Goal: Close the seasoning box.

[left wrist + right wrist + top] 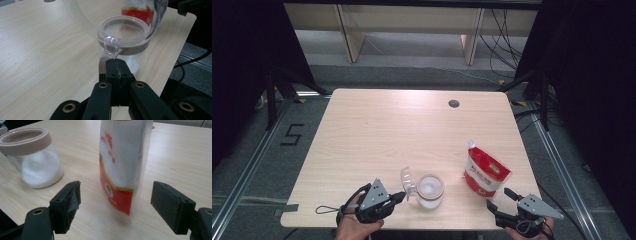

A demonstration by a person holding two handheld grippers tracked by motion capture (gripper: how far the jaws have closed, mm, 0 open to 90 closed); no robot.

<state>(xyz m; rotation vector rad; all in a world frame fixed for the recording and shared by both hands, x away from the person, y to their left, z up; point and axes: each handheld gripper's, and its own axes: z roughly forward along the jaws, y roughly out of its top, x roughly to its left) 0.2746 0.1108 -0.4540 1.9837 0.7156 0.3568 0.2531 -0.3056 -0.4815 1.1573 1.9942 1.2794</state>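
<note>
Clear jar [430,190] of white grains sits near the table's [377,135] near edge, lid [408,180] flipped open. Left gripper [398,196] pinches the lid's tab; right gripper [115,202], jaws spread, faces the red pouch [122,165]. Next, likely: grasp the pouch for pouring.

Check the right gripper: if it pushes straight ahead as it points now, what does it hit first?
Most likely the red-and-white pouch: in the right gripper view it stands upright between the open jaws of the right gripper, just ahead. The jar sits off to one side.
</note>
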